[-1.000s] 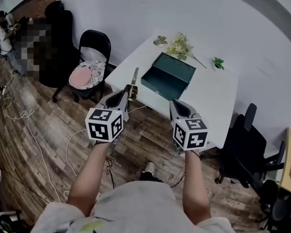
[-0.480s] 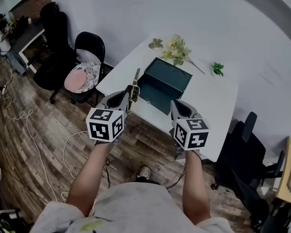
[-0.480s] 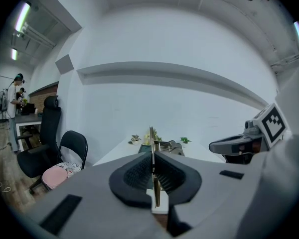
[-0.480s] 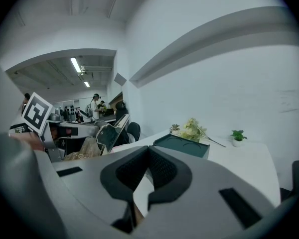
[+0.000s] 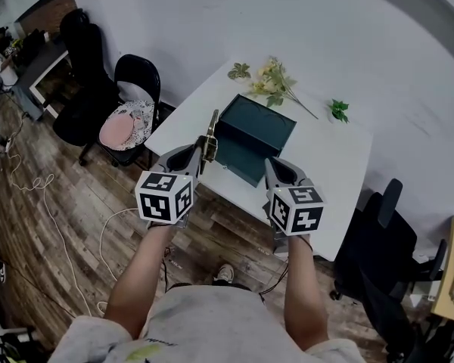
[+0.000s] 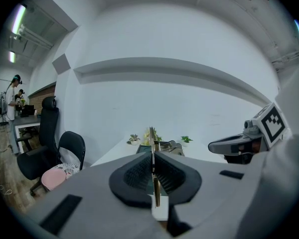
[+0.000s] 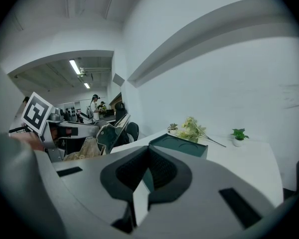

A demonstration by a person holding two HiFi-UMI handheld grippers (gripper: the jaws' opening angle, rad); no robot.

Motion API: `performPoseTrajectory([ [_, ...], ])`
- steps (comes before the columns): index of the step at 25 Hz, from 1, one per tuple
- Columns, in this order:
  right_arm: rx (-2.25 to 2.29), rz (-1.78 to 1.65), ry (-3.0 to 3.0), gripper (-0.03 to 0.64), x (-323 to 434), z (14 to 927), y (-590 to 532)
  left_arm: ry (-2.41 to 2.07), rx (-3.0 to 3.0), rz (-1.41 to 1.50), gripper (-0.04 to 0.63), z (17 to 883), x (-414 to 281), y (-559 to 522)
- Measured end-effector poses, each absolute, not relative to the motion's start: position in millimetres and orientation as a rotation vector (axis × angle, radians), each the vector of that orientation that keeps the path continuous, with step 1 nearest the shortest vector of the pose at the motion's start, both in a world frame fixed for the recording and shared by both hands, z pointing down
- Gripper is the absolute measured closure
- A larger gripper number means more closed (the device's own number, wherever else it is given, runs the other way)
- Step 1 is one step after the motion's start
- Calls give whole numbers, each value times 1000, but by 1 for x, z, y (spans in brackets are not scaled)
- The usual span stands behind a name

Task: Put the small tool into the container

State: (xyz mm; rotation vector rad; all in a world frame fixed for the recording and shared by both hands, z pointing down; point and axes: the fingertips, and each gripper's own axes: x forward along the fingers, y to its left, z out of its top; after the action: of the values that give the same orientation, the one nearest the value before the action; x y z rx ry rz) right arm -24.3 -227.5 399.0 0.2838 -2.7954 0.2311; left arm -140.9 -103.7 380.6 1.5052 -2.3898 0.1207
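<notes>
Head view: left gripper (image 5: 199, 152) has its jaws closed on the small tool (image 5: 209, 131) – a slim brass-coloured piece, clamped near its lower end, the rest sticking out past the jaw tips. Right gripper (image 5: 275, 168) is level with it, jaws together with nothing between them; the right gripper view shows the pads meeting.

Container (image 5: 254, 134): dark green box on the white tabletop (image 5: 334, 156), near the front-left edge. It looks open-topped from above, though I would not swear to it.

Key relation: the container lies just ahead and to the right of the tool's tip. The tool's long axis runs forward and upward, roughly in line with the box's near-left corner. The tip overlaps that corner in the picture, but I judge it to be above and short of the rim, not touching. The left hand is the nearer one and the one loaded, so the drop is its job; the tool wants to go forward and right over the opening before the jaws part.

Also on the tabletop: flowers (image 5: 275, 77) and a small plant (image 5: 337, 110), both beyond the box.

Writing: none readable – only square marker patterns on the gripper cubes, and no brand or label legible on the box.
</notes>
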Motion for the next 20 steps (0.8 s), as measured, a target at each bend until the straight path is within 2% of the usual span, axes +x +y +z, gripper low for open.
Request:
performPoseTrajectory([
  [20, 401, 239, -2775, 614, -41, 414, -282, -2347, 1603, 106, 588, 389, -174, -163],
])
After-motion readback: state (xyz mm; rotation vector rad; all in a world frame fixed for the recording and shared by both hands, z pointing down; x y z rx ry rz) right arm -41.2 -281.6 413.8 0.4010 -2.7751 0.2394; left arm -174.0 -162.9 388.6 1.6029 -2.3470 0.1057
